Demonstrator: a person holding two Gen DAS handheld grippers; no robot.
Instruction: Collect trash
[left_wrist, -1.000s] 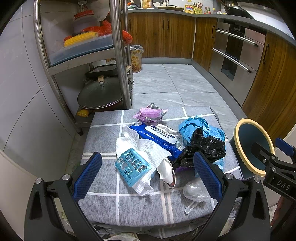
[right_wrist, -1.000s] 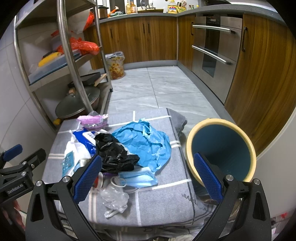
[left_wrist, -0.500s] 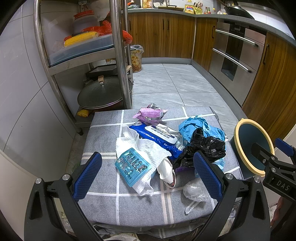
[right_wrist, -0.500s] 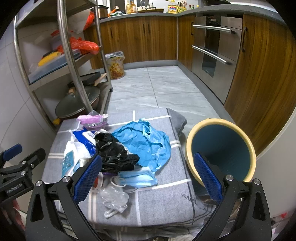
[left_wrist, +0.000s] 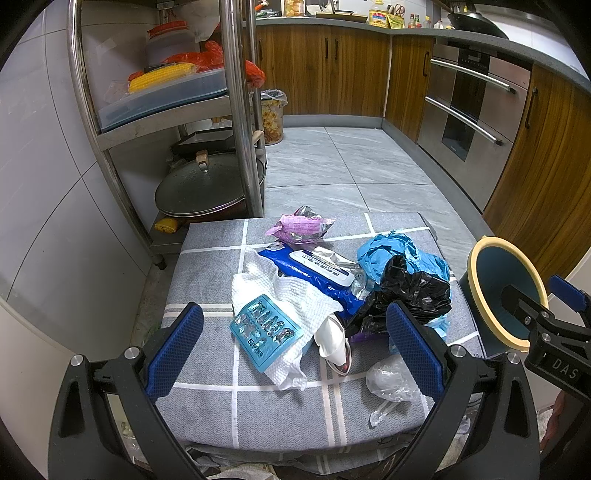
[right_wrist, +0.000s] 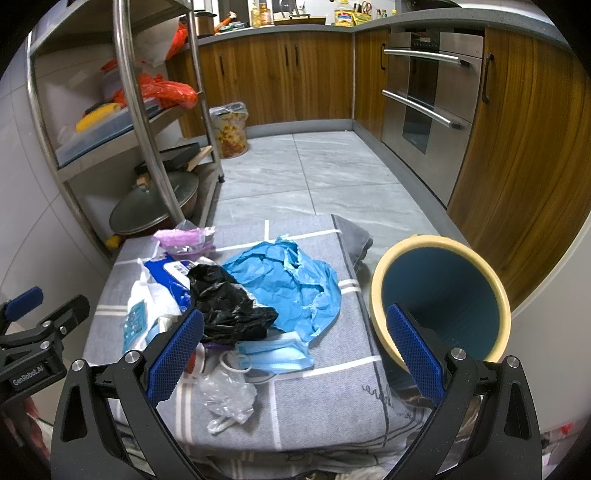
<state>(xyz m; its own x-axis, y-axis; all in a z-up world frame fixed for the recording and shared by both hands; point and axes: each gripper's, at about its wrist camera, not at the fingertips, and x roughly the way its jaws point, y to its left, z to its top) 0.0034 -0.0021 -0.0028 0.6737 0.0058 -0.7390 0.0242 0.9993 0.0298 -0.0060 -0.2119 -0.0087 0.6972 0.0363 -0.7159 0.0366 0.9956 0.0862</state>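
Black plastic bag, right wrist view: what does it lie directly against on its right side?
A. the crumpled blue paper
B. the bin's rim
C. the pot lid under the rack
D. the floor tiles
A: the black plastic bag sits on the grey checked cloth with its right edge overlapping the crumpled blue paper, apart from the bin.

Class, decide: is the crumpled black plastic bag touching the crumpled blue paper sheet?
Touching. The right wrist view shows the black plastic bag lying over the blue paper sheet's near edge.
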